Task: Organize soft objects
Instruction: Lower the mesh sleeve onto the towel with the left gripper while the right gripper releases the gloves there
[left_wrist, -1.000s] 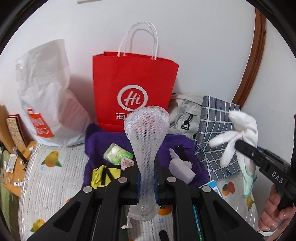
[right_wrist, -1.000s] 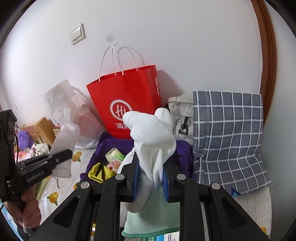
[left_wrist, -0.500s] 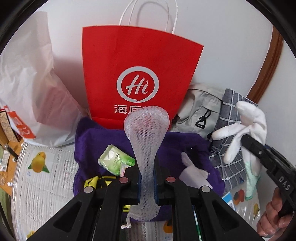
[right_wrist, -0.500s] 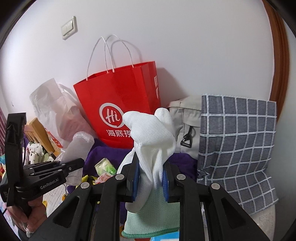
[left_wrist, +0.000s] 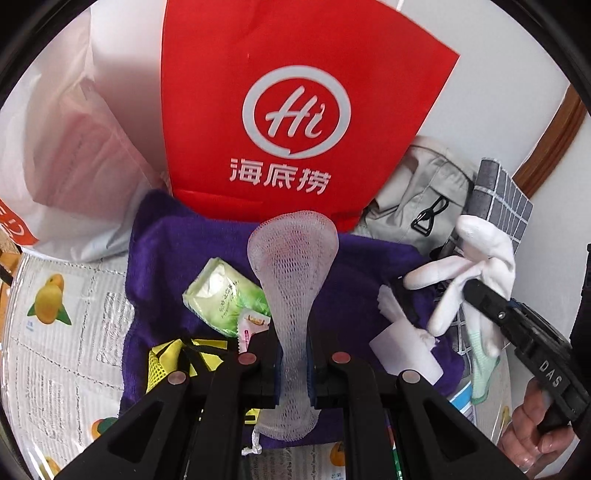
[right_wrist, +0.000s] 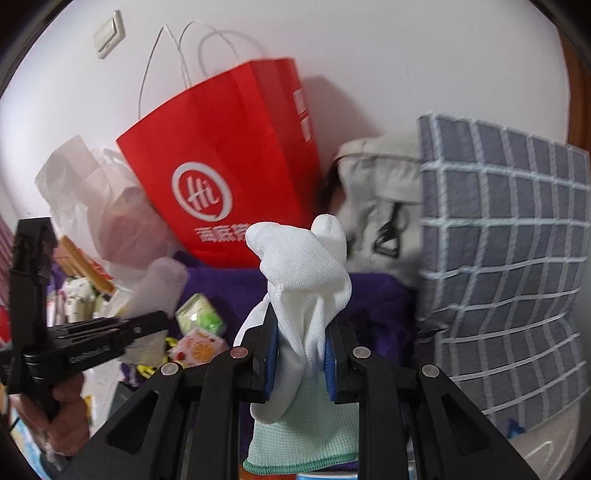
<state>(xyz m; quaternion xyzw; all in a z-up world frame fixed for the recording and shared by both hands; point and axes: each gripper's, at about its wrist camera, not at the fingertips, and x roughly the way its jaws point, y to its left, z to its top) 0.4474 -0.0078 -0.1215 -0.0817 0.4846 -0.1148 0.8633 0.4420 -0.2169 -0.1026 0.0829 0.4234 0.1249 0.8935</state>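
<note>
My left gripper (left_wrist: 293, 363) is shut on a white foam mesh sleeve (left_wrist: 293, 266) that stands up between its fingers above a purple towel (left_wrist: 166, 266). On the towel lie a green tissue pack (left_wrist: 225, 295), a yellow mesh pouch (left_wrist: 166, 360) and a white roll of paper (left_wrist: 404, 350). My right gripper (right_wrist: 301, 360) is shut on a white glove with a green cuff (right_wrist: 304, 280). In the left wrist view that glove (left_wrist: 476, 266) hangs at the right in the other gripper. In the right wrist view the mesh sleeve (right_wrist: 162, 286) shows at the left, blurred.
A red paper bag (left_wrist: 295, 110) stands against the wall behind the towel. A white plastic bag (left_wrist: 70, 155) lies left of it. A grey bag (left_wrist: 424, 195) and a grey checked cloth (right_wrist: 502, 258) lean at the right. A fruit-printed sheet (left_wrist: 62, 314) covers the surface.
Both grippers have come down and closer to the purple towel and red bag, which now fill more of each view. Each grip is unchanged.
</note>
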